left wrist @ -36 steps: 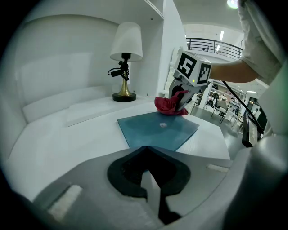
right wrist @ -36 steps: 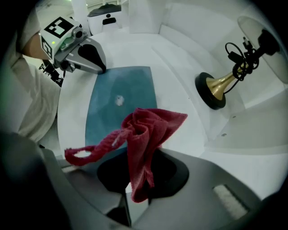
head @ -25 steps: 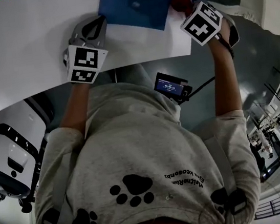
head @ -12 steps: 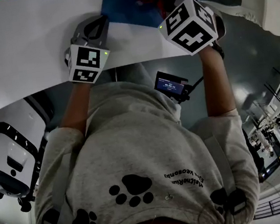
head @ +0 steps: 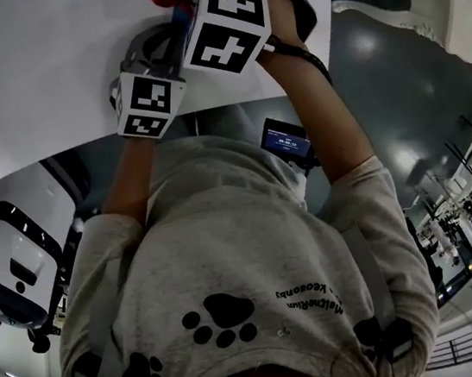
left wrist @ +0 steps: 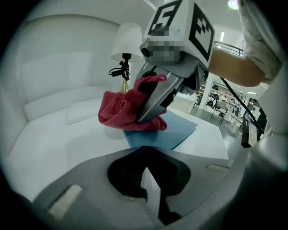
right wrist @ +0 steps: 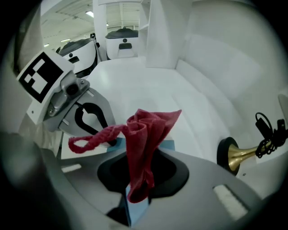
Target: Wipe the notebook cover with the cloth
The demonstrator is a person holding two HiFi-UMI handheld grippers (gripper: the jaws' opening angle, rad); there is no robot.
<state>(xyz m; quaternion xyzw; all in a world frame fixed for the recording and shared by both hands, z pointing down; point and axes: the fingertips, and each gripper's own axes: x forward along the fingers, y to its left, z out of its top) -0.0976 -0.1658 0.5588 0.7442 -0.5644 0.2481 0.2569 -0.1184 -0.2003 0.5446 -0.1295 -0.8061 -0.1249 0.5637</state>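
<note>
The right gripper (right wrist: pixel 137 182) has its jaws clamped on the bunched red cloth (right wrist: pixel 143 139), which sits down on 1 corner of the blue notebook (left wrist: pixel 177 131) lying flat on the white table (left wrist: pixel 67 143). The left gripper (left wrist: pixel 146 175) rests with jaws closed and empty, just beside the notebook's near edge

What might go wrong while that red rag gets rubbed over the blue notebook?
1. The blue notebook lies unclamped. The left gripper, jaws shut, only sits at its near edge, so a wipe could push it along the table.
2. The red cloth is bunched in the right gripper with a loose tail hanging out, so it might slip free.
3. The lamp stands close behind, and a wide sweep could knock it.
</note>
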